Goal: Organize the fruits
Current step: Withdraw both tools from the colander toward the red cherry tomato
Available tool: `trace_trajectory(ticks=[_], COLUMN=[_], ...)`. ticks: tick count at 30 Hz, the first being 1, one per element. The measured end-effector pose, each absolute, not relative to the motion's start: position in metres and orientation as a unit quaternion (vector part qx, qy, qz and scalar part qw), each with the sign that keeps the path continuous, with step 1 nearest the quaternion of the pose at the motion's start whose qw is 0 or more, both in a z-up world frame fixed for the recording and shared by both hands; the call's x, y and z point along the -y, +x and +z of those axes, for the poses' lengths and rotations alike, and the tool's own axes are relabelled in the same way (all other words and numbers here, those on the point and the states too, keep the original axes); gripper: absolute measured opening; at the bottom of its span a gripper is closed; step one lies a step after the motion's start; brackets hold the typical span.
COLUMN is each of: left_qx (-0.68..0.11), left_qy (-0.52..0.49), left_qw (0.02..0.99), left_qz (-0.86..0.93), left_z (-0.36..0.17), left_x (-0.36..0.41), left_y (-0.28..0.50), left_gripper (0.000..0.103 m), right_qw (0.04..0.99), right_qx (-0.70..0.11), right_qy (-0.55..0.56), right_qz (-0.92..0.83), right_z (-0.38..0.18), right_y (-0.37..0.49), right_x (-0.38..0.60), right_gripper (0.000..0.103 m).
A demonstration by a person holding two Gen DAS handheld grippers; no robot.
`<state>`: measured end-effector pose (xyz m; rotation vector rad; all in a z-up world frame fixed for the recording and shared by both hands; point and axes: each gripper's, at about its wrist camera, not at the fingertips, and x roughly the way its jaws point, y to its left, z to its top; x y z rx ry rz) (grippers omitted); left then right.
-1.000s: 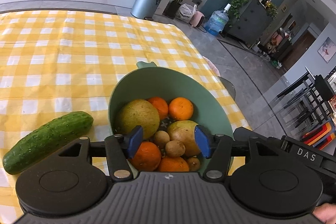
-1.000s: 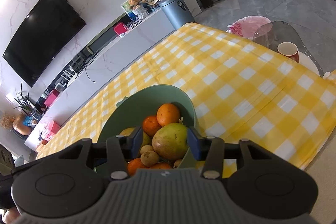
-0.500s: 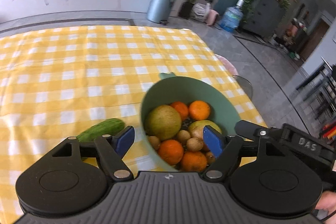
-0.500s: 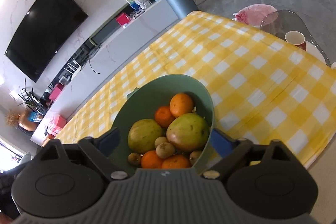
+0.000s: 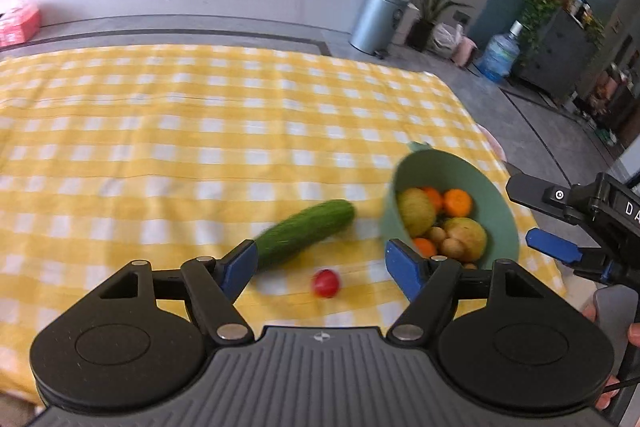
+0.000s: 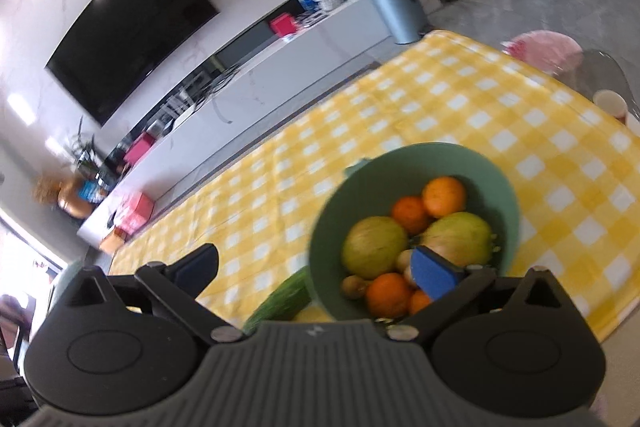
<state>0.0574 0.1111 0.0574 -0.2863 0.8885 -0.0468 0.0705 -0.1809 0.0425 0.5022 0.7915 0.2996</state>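
Yellow-checked tablecloth [image 5: 160, 131]: fruit-filled green bowl [image 5: 502, 211], cucumber [image 5: 304, 233], tomato [image 5: 326, 283].

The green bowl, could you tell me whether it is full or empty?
Partly full: the green bowl holds oranges, larger yellow-green fruits and small brown ones.

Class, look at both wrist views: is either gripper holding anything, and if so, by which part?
Nothing is held. The left gripper is closing on nothing above the tablecloth; the right gripper is opening, empty, by the bowl.
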Motion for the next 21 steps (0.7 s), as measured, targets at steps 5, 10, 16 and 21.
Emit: trace_trajectory(ticks=[5, 10, 16, 21], left_qx=[-0.415, -0.408, -0.403, -0.379], left_qy=[-0.16, -0.174, -0.189, -0.203], left_qw=[0.895, 0.896, 0.895, 0.903], left_qz=[-0.003, 0.012, 0.014, -0.018], left_z=[0.062, 0.058, 0.047, 0.035], left_x=[-0.142, -0.161, -0.173, -0.17], left_y=[0.035, 0.025, 0.022, 0.021], left_gripper=[0.086, 0.085, 0.085, 0.085], right_qw=[0.886, 0.884, 0.875, 0.86], right_qx=[-0.385, -0.404, -0.432, -0.469], right_qy=[0.194, 0.139, 0.096, 0.094], right_qz=[0.172, 0.19, 0.196, 0.175], right_z=[0.052, 0.043, 0.018, -0.013], right_y=[0.06, 0.051, 0.054, 0.068], right_x=[0.14, 0.105, 0.075, 0.066], right_gripper=[0.098, 0.086, 0.064, 0.042])
